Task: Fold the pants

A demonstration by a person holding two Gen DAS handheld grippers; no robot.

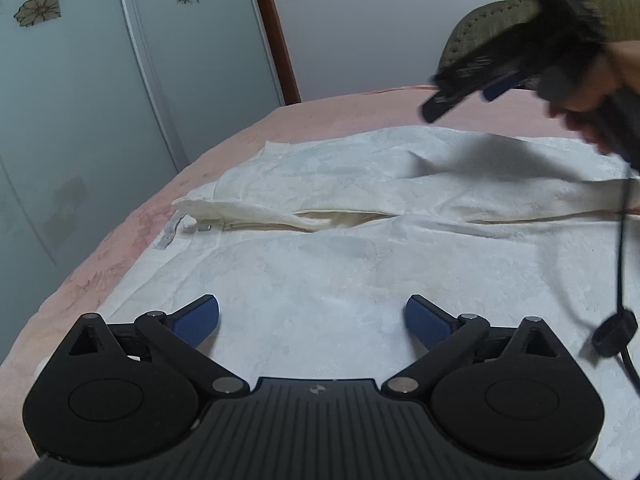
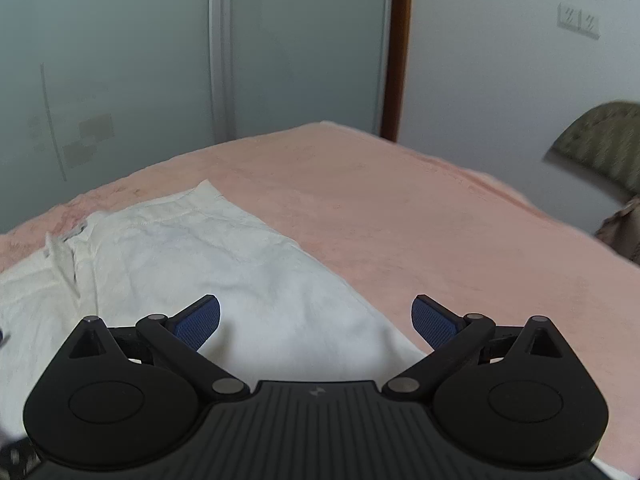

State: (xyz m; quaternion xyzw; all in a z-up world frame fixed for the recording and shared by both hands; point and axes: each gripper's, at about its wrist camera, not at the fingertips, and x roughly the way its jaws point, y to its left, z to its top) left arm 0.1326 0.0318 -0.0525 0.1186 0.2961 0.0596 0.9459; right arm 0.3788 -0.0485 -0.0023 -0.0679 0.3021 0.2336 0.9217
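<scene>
Both grippers stood released: left gripper [image 1: 312, 320] low over the white pants [image 1: 320, 248], right gripper [image 2: 316, 320] above the far leg's edge. Beyond the jaws, the pants lay flat on the pink bedspread [image 2: 400, 208], long axis crosswise, waistband leftward; left seemed nearer the cloth.

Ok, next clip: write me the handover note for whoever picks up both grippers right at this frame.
Left gripper: jaws open, holding nothing, over the near part of the white pants.
Right gripper: jaws open, holding nothing, over the pants' edge beside bare pink bedspread; in the left wrist view it is raised above the far part, blurred.
Pants: spread on the bedspread, with a ridge of cloth across the middle and the waistband toward the left.
Done: laid out, and possibly a first fold, though I cannot confirm it.
Left: grip an end, fold, and flatten the ridge.
</scene>
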